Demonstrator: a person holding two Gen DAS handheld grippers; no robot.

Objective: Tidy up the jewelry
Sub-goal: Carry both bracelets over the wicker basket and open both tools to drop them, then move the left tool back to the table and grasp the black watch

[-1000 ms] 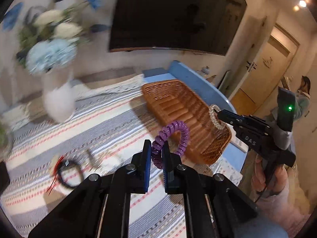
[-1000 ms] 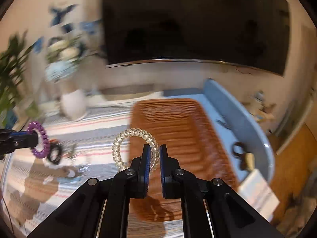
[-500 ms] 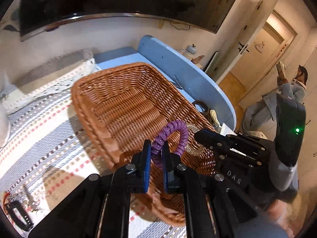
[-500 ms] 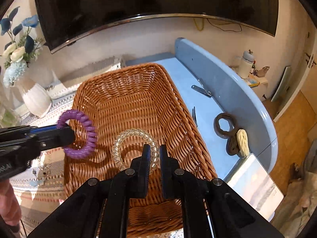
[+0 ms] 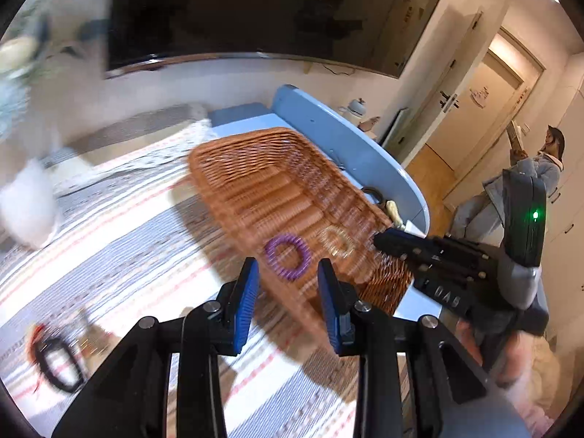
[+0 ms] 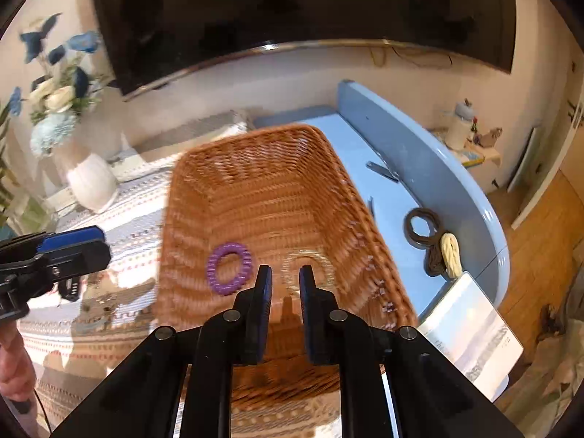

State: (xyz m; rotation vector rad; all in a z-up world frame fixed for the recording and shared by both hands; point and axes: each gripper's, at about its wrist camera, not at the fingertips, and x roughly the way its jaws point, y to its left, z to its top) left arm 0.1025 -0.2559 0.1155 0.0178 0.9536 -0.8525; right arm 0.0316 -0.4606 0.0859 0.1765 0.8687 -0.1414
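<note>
A purple coil ring (image 5: 288, 261) (image 6: 229, 268) and a clear bead bracelet (image 5: 337, 242) (image 6: 304, 262) lie loose on the floor of the brown wicker basket (image 5: 255, 135) (image 6: 255, 133). My left gripper (image 5: 288, 292) hovers at the basket's near-left rim, jaws opening, with nothing between its blue pads (image 5: 246, 299); the purple ring lies just beyond them. My right gripper (image 6: 285, 284) hangs over the basket's near end, jaws opening and empty, the bracelet just ahead of its tips. Each gripper shows in the other's view: the right gripper (image 5: 379, 244) and the left gripper (image 6: 98, 246).
The basket sits on a striped cloth (image 5: 127, 226) beside a blue table edge (image 6: 419, 153). A white vase of flowers (image 6: 91, 182) stands far left. Black bands (image 5: 54, 365) lie on the cloth, brown hair ties (image 6: 423, 226) and a white card (image 6: 471, 332) on the right. A person (image 5: 540, 168) stands by the door.
Both grippers have let go: the purple ring and the clear bracelet dropped from the pads into the basket. Both pairs of jaws now stand apart, and the left gripper has drawn back.
</note>
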